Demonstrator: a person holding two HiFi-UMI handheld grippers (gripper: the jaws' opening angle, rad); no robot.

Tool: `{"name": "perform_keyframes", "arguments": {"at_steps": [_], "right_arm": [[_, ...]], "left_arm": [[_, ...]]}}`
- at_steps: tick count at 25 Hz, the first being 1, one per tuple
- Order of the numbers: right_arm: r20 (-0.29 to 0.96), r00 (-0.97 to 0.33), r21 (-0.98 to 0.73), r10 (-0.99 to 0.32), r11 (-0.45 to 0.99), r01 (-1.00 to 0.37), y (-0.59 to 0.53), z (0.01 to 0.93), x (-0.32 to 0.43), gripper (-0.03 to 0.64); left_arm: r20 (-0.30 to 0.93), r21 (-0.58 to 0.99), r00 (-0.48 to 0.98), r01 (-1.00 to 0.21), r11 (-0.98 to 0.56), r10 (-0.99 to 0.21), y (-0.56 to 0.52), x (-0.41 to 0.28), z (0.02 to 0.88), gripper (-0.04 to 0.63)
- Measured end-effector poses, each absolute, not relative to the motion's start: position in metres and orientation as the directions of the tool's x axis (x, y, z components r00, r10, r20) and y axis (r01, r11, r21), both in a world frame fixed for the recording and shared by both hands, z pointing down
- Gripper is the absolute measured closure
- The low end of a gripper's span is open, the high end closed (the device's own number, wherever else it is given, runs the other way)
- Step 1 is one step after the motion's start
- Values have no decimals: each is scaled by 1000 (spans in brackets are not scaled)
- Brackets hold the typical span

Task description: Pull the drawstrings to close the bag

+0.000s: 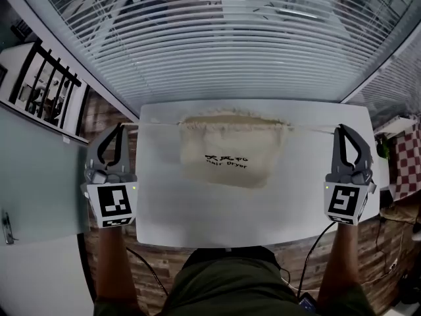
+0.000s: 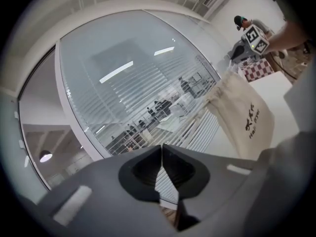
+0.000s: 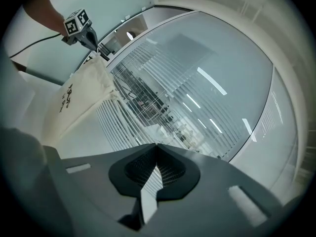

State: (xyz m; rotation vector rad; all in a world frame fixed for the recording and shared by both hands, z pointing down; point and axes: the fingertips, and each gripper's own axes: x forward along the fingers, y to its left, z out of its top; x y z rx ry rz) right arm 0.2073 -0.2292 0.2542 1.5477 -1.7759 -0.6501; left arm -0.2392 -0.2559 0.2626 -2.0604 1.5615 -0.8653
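At 9 and 3 o'clock of the bag (image 1: 223, 160), left gripper (image 1: 120, 128) and right gripper (image 1: 343, 130) pinch the drawstrings (image 1: 309, 129) tight, probably to cinch it.

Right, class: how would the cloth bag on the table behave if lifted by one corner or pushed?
Probably floppy: the bag is soft cloth, its mouth puckered where the drawstrings pull taut. Likely light: it looks thin, with no clear bulge. Pushed across the table, it would probably crumple rather than slide whole.
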Motion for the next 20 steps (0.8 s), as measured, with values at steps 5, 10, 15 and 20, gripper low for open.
{"name": "perform_keyframes", "arguments": {"at_steps": [5,10,15,20], "right_arm": [[137,-54,712,-989,136,-688,-225,238,211,604],[108,-45,684,-993,107,-721,-223,226,217,604],[103,-50,655,-993,106,-748,-222,222,223,604],[100,-62,641,-993,113,-759,-222,219,222,605]], "left_arm": [[179,-574,180,-779,-251,-967,-250,-248,246,584],[138,-441,178,-870,-221,-974,-247,-269,240,584],[134,-328,171,-922,-207,-976,-248,-281,245,584],[161,-262,158,-945,-197,-974,-251,-292,253,584]]}}
